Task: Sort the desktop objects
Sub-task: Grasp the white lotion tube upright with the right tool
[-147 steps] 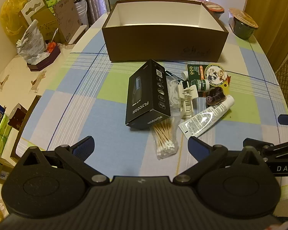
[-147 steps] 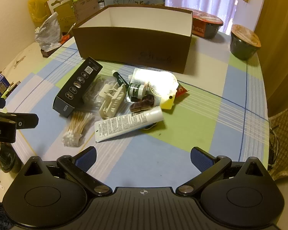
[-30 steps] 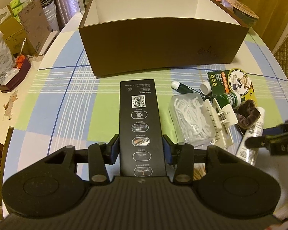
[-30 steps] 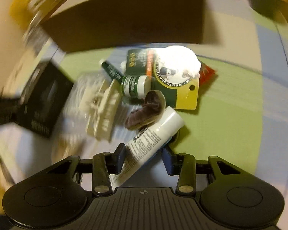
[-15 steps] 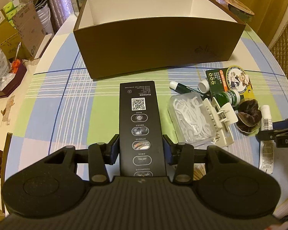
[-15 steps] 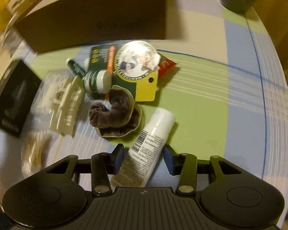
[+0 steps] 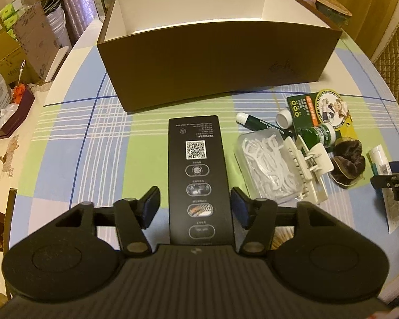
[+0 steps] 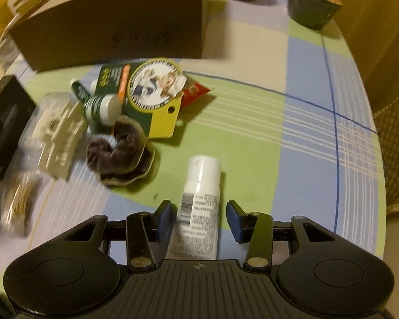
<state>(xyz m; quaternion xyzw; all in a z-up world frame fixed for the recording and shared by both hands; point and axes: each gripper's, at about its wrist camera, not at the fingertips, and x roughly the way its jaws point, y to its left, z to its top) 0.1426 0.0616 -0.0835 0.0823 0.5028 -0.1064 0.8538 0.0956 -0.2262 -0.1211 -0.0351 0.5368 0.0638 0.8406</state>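
Observation:
A long black product box (image 7: pixel 199 175) lies flat on the checked tablecloth between the fingers of my left gripper (image 7: pixel 195 208); the jaws stand a little apart from its sides. A white tube (image 8: pixel 199 199) lies between the fingers of my right gripper (image 8: pixel 198 220), also with gaps on both sides. The tube also shows in the left wrist view (image 7: pixel 379 156). The big brown cardboard box (image 7: pixel 215 53) with a white inside stands open behind the pile.
Right of the black box lie a clear case of floss picks (image 7: pixel 266 159), a cream hair claw (image 7: pixel 310 167), a brown scrunchie (image 7: pixel 348 163), a green bottle (image 7: pixel 319 134) and a green card pack (image 7: pixel 321 109). Cotton swabs (image 8: pixel 18 199) lie at left. A dark bowl (image 8: pixel 314 8) stands far back.
Both grippers have opened slightly: the left jaws now stand off the black box, the right jaws off the white tube. The tube has straightened between the right fingers.

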